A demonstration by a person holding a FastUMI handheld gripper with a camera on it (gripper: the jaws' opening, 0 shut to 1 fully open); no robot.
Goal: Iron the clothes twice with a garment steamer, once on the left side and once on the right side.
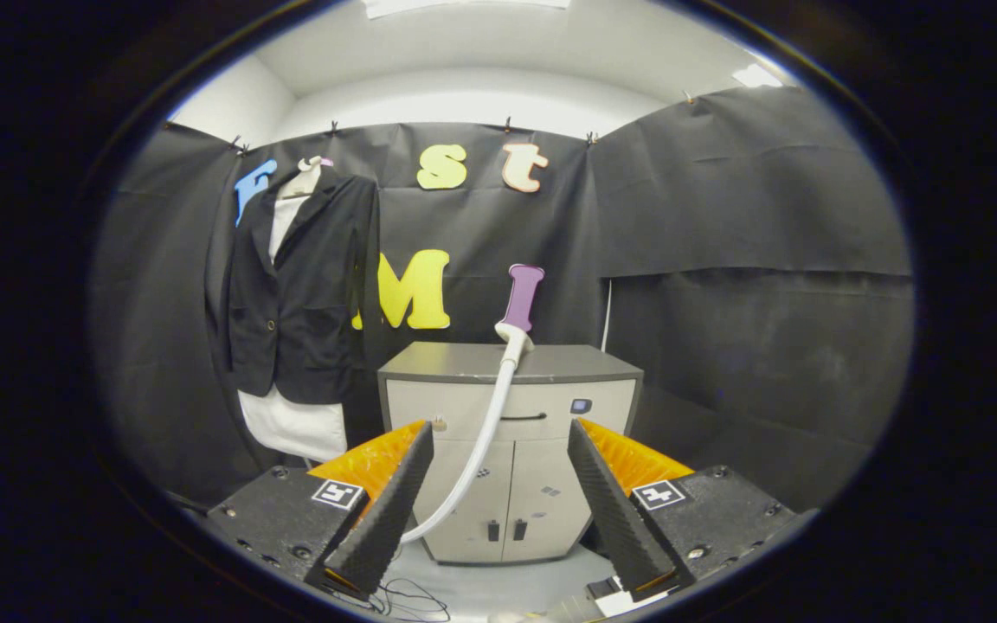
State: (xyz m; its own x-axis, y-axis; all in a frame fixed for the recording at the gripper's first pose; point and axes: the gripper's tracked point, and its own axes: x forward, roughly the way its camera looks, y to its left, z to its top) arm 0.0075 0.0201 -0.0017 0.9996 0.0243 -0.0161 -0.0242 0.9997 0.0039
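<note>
A black jacket (304, 285) over a white shirt (295, 424) hangs on a hanger against the booth wall, left of and beyond my fingers. The garment steamer's white head (513, 333) rests on the top front edge of a grey cabinet (550, 424) straight ahead. Its white hose (479, 446) curves down in front of the cabinet doors toward my left finger. My gripper (498, 428) is open, and its black ribbed fingers (386, 510) stand wide apart with nothing between them. The steamer head lies well beyond the fingertips.
The cabinet stands on a pale floor (507, 584) against the black cloth wall. Thin black cables (408, 597) lie on the floor below my left finger. A white object (611, 601) peeks out under my right finger.
</note>
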